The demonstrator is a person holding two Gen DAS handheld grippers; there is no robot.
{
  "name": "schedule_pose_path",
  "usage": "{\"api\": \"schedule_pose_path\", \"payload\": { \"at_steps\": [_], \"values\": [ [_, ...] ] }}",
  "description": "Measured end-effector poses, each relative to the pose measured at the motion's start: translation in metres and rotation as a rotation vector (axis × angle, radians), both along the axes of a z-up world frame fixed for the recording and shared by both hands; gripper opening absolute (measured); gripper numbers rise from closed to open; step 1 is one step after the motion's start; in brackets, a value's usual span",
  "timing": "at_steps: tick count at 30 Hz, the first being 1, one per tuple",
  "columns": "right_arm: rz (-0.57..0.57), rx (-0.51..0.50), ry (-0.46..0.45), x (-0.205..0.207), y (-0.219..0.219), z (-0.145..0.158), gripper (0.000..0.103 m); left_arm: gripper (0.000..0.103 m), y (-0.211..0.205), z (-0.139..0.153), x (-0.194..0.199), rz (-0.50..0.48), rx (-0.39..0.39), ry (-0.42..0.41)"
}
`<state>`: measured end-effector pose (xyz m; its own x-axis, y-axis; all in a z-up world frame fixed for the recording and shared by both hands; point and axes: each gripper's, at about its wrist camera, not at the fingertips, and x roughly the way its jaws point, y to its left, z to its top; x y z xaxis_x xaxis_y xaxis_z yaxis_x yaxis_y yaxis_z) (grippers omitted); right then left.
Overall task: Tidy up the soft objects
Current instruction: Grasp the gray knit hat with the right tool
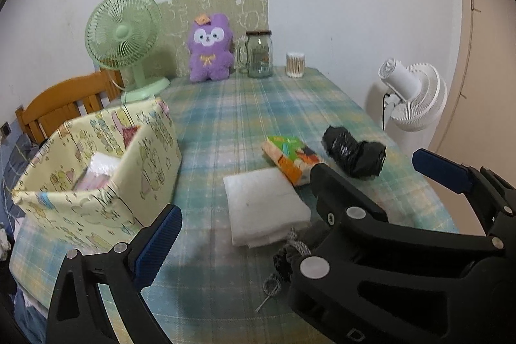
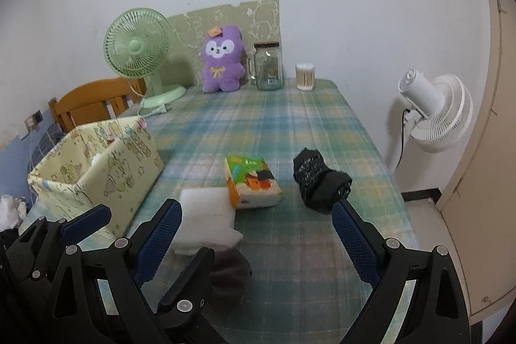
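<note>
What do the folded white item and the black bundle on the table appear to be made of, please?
The folded white item looks like soft matte cloth or padding: stacked layers with rounded, sagging edges. The black bundle seems to be thin plastic film, perhaps rolled bags: crinkled, with glossy highlights, though a dotted texture in the right wrist view leaves fabric possible.

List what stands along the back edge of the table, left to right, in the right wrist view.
Green fan → purple plush → glass jar → cotton swab tub.
</note>
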<state>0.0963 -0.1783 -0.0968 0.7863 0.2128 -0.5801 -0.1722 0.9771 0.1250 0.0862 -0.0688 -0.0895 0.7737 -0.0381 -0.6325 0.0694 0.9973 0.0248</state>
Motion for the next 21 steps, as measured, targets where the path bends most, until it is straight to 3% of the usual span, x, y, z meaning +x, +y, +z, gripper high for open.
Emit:
{"api": "schedule_pose_path", "payload": {
  "at_steps": [13, 21],
  "values": [
    [0.017, 0.046, 0.116, 0.002, 0.007, -0.032, 0.093, 0.100, 0.005, -0.024, -0.002, 0.001, 0.037, 0.057],
    [0.022, 0.048, 0.135, -0.003, 0.019, -0.036, 0.091, 0.100, 0.016, -0.028, -0.008, 0.029, 0.041, 0.056]
  ]
}}
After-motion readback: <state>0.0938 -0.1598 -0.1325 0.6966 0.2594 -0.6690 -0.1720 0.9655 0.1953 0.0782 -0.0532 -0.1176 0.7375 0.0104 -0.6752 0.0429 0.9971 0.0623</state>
